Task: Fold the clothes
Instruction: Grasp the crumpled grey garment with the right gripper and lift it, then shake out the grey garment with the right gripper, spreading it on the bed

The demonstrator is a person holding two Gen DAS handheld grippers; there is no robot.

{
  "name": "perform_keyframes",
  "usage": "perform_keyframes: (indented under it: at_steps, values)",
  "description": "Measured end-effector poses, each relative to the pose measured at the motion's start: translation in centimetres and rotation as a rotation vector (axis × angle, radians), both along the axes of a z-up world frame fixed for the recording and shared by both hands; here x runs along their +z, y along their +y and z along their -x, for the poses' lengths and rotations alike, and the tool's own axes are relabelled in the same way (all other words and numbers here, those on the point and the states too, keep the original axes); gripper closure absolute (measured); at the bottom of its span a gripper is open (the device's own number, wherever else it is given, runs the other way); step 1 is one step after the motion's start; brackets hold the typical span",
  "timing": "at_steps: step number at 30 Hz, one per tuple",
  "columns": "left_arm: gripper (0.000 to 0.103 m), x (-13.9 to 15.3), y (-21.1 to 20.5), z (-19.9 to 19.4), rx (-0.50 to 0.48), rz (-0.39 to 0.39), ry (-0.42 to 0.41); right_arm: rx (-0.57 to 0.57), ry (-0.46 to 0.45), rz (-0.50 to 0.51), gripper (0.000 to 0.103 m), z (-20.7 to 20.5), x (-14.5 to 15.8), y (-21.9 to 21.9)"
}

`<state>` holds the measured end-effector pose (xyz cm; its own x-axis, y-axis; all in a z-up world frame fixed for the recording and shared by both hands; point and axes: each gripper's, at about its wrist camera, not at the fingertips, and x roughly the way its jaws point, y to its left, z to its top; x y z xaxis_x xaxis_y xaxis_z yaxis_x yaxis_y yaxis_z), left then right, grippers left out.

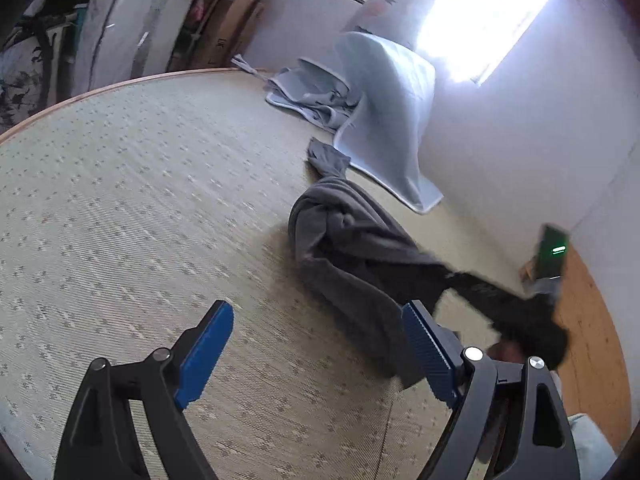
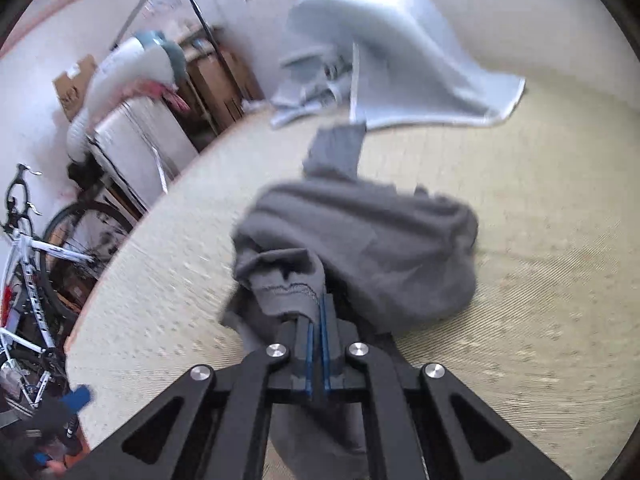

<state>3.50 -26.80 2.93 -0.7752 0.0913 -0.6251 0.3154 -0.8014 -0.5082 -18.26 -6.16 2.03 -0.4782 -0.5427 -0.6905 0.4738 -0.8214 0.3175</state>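
Tongs on the right [image 2: 317, 312] pinch a stitched hem of the gray garment [image 2: 360, 236], bunched on the woven mat [image 2: 540, 280]. The left tongs [image 1: 316, 344] hang spread above the mat. Farther off, a pale blue blanket [image 1: 384, 112] lies crumpled.

One grey garment [image 2: 360, 240], one pale blue blanket [image 1: 384, 112], one bicycle [image 2: 36, 264], two grippers: left gripper [image 1: 316, 344], right gripper [image 2: 318, 312].
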Motion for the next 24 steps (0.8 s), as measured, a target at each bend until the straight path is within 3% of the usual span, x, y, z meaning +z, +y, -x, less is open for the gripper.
perform_keyframes:
  at_steps: [6, 15, 24]
  values:
    - [0.014, 0.3, 1.9, 0.7, -0.054, 0.018, -0.003, -0.001, 0.11, 0.033, 0.102, -4.3, 6.1, 4.3]
    - [0.014, 0.0, 4.7, 1.6, -0.155, 0.013, -0.015, -0.14, 0.237, 0.058, 0.102, -13.5, 13.2, 17.4]
    - [0.014, -0.2, 10.9, 3.2, -0.31, 0.022, -0.039, -0.351, 0.236, -0.005, 0.102, -22.5, 14.9, 31.5]
